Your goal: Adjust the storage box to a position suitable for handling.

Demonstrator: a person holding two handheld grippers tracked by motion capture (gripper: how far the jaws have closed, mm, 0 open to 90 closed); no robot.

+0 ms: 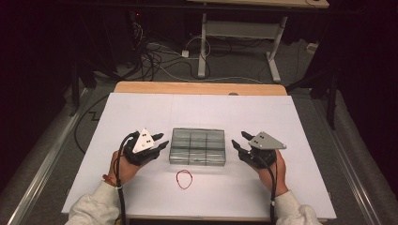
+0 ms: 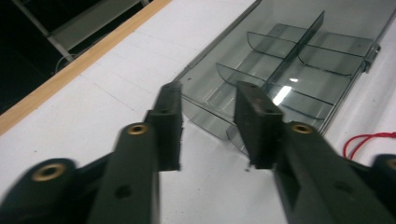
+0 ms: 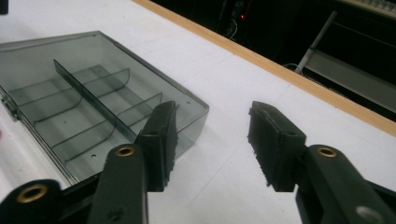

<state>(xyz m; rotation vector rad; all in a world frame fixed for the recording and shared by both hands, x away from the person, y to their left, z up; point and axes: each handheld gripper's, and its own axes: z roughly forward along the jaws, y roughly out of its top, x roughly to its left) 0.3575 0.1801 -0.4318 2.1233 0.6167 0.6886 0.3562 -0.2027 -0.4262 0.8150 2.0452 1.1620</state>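
Note:
A smoky clear plastic organizer box (image 1: 197, 146) with a closed lid and inner dividers lies flat in the middle of the white table. My left gripper (image 1: 162, 141) sits just left of the box, pointing at it, jaws apart with nothing between them. In the left gripper view the box (image 2: 289, 70) lies beyond the black fingers (image 2: 169, 122). My right gripper (image 1: 238, 140) sits just right of the box, also open and holding nothing. Its view has the box (image 3: 93, 102) at the left, behind the left finger (image 3: 161, 140). A red rubber band (image 1: 184, 178) lies in front of the box.
A white sheet (image 1: 141, 112) covers the table, with a wooden edge (image 1: 197, 87) at the far side. Beyond it stand a desk frame (image 1: 234, 33) and cables (image 1: 159, 56) on the floor. The red band (image 2: 366, 140) shows at the right of the left gripper view.

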